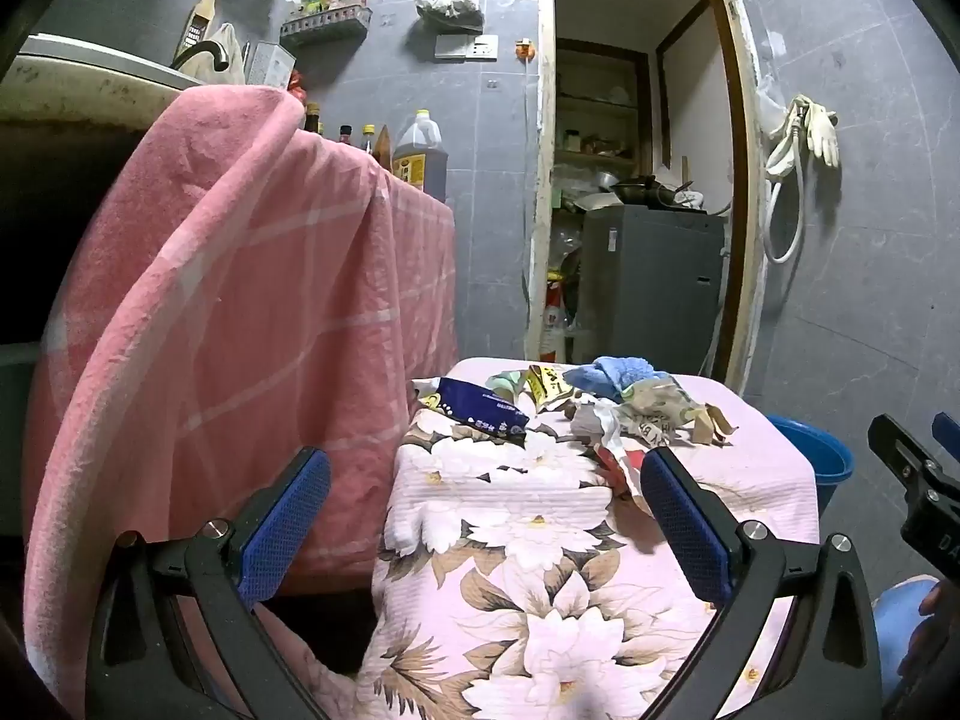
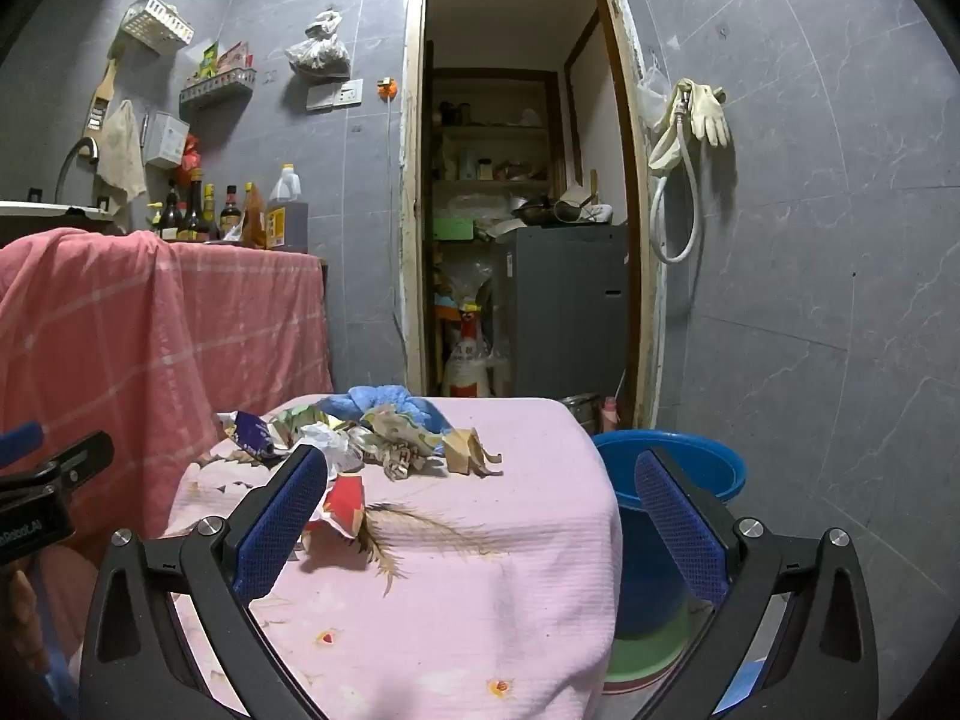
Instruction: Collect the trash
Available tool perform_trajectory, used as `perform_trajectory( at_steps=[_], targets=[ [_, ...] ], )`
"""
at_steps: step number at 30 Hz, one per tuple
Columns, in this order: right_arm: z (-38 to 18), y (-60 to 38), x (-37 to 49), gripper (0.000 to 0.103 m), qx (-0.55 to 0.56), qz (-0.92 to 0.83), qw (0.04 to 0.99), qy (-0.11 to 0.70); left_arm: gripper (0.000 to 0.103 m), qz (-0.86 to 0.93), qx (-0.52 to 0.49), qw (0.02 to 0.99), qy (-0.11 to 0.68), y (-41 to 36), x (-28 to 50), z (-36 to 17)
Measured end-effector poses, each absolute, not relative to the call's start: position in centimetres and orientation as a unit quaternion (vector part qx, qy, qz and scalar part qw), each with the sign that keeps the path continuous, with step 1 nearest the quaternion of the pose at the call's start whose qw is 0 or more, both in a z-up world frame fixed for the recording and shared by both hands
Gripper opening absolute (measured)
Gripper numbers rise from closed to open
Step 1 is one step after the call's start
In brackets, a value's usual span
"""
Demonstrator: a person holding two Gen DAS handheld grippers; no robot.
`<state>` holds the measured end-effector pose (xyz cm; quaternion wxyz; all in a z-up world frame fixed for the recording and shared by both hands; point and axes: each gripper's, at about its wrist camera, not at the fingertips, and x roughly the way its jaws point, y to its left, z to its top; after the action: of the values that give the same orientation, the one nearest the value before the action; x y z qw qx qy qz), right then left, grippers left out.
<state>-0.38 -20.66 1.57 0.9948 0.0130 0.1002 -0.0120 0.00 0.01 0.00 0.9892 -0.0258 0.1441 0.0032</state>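
A pile of trash lies at the far end of a small table with a pink flowered cloth [image 1: 540, 540]: a dark blue wrapper [image 1: 480, 411], crumpled papers [image 1: 654, 411], a brown torn piece [image 2: 471, 450] and a red and white wrapper [image 2: 342, 504]. A blue cloth [image 2: 390, 399] lies behind the pile. My left gripper [image 1: 486, 480] is open and empty, short of the pile. My right gripper [image 2: 480, 480] is open and empty over the table, its left finger [image 2: 288, 516] beside the red wrapper. A blue bucket [image 2: 672, 480] stands on the floor right of the table.
A counter draped in pink checked cloth [image 1: 240, 300] stands to the left, with bottles [image 2: 198, 210] on it. An open doorway [image 2: 516, 240] with a grey appliance lies ahead. The right gripper shows at the left wrist view's right edge [image 1: 918, 468].
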Motion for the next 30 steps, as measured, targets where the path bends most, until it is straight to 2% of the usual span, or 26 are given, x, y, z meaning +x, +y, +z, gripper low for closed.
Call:
perform_trajectory(
  at_steps=[30],
  targets=[
    [1.75,-20.59,-0.55,0.103,0.014,-0.012,0.995,0.098,0.101,0.003,-0.028,0.989,0.145,0.01,0.01,-0.01]
  ],
)
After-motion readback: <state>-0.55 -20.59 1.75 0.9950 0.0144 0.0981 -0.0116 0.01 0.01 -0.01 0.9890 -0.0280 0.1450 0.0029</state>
